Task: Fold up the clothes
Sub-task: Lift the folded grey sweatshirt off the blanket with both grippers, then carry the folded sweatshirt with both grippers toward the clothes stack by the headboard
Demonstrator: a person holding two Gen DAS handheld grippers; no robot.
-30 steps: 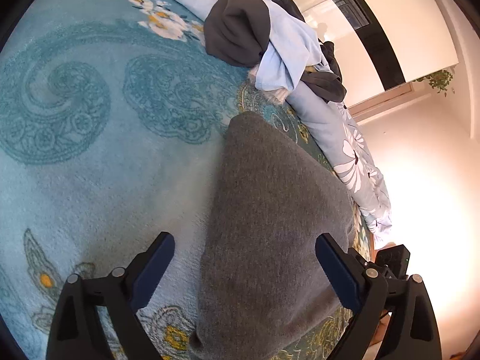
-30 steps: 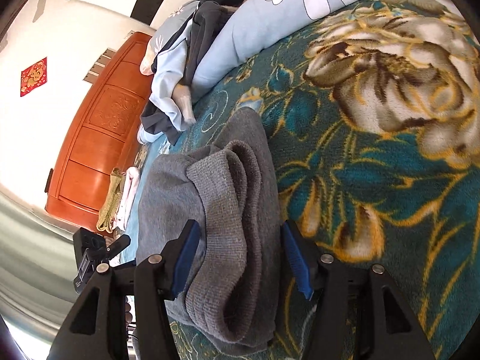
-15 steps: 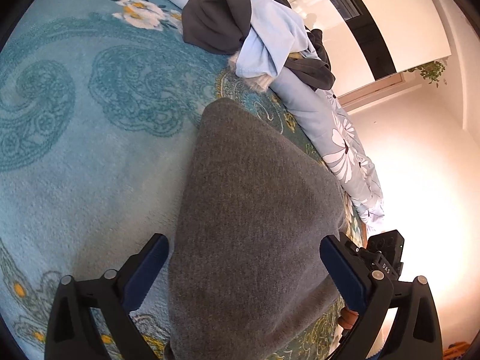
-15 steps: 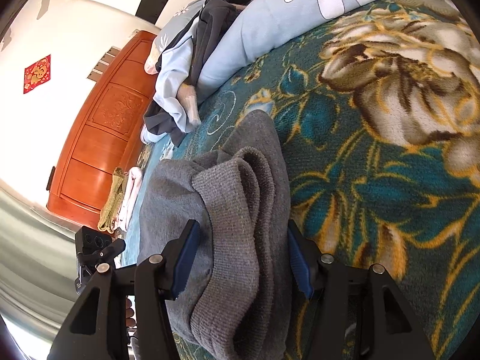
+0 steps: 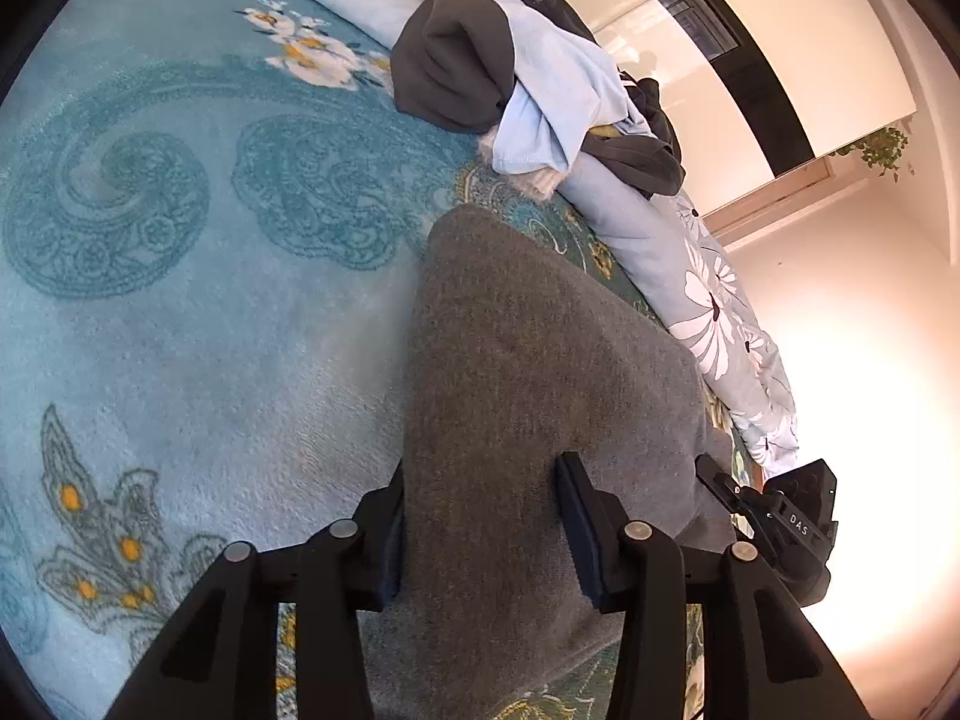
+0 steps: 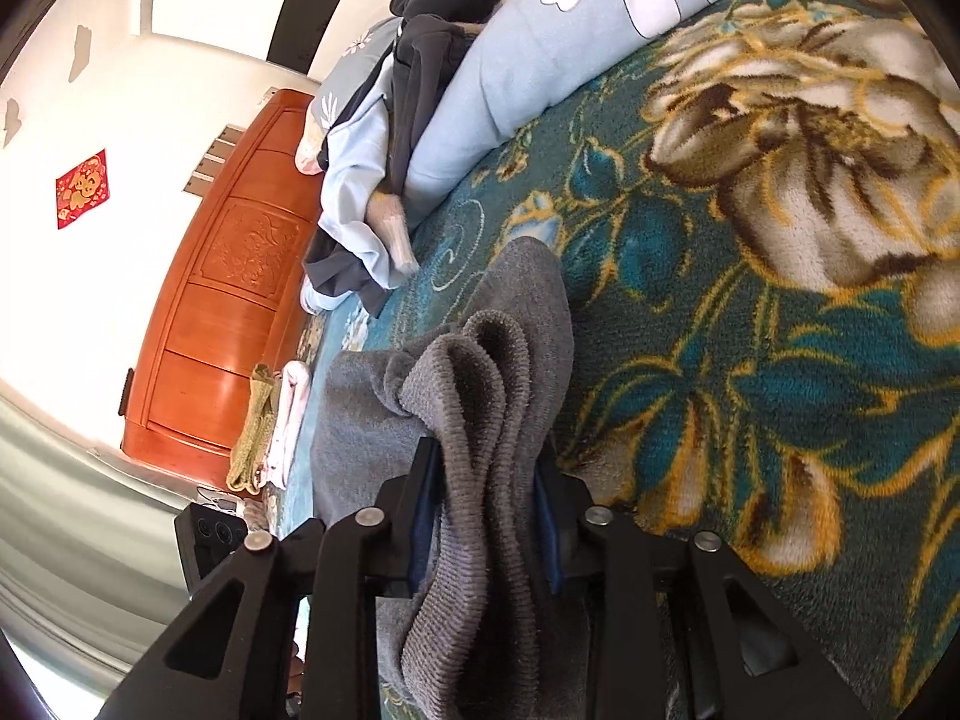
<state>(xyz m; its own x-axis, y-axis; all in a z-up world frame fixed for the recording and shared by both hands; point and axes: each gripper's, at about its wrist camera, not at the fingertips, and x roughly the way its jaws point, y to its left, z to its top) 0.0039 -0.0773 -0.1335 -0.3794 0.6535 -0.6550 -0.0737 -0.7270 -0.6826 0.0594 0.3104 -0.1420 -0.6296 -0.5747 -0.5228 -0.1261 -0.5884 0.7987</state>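
A grey knitted sweater [image 5: 528,396] lies folded on the patterned teal blanket [image 5: 180,300]. My left gripper [image 5: 483,510] is shut on the sweater's smooth near edge. In the right wrist view my right gripper [image 6: 486,492] is shut on the sweater's [image 6: 480,396] bunched, ribbed layers at its other end. The other gripper's body [image 5: 792,528] shows at the right in the left wrist view.
A heap of dark grey and light blue clothes [image 5: 516,78] lies on a floral light blue duvet [image 5: 708,300] beyond the sweater. A wooden headboard [image 6: 228,300] and a small stack of folded items [image 6: 270,420] stand at the left of the bed.
Both grippers were open around the sweater and have closed on it. The left gripper's jaws narrowed from wide apart to pinching the near edge.
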